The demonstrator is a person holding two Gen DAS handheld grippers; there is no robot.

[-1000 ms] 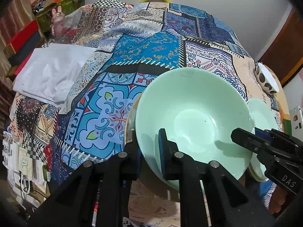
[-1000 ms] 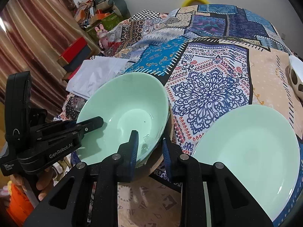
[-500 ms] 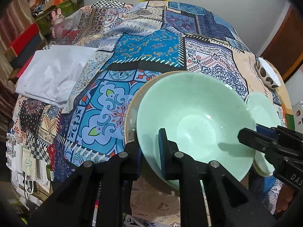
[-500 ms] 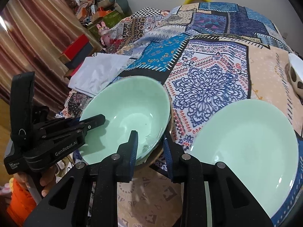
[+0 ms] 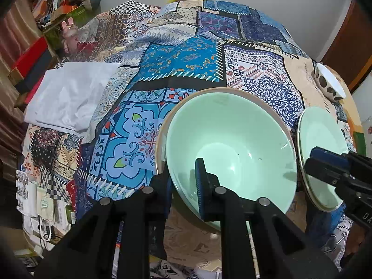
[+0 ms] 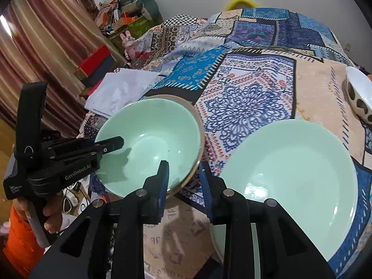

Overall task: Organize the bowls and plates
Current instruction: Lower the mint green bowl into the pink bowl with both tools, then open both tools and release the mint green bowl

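Since the earlier frames the mint-green bowl (image 5: 232, 144) has tipped a little further, so that more of its tan outer rim shows along the far edge in the left wrist view, and the spotted bowl (image 5: 330, 84) near the far right edge has come further into sight.

The left tongs (image 5: 183, 181) are closed tight on the near rim of the mint-green bowl, one blue pad inside the bowl and the other outside against its wall. The right tongs (image 6: 183, 181) straddle the opposite rim of the same bowl (image 6: 148, 144); one pad sits inside, the other outside, and the jaws are nearly closed, though I cannot tell whether both pads actually press on the rim. The bowl hangs tilted between the two tongs, above the patchwork cloth (image 5: 181, 58) that covers the counter.

Just beside the bowl, to its right, a mint-green plate (image 6: 290, 169) lies flat on the cloth. Whether the bowl and the plate touch cannot be told. The spotted bowl (image 6: 359, 97), white with dark patches, stands well apart from both, near the far right edge of the counter.

A folded white cloth (image 5: 67, 97) lies on the left part of the counter. In the right wrist view a hand (image 6: 52, 211) grips the handle of the left tongs (image 6: 109, 144).
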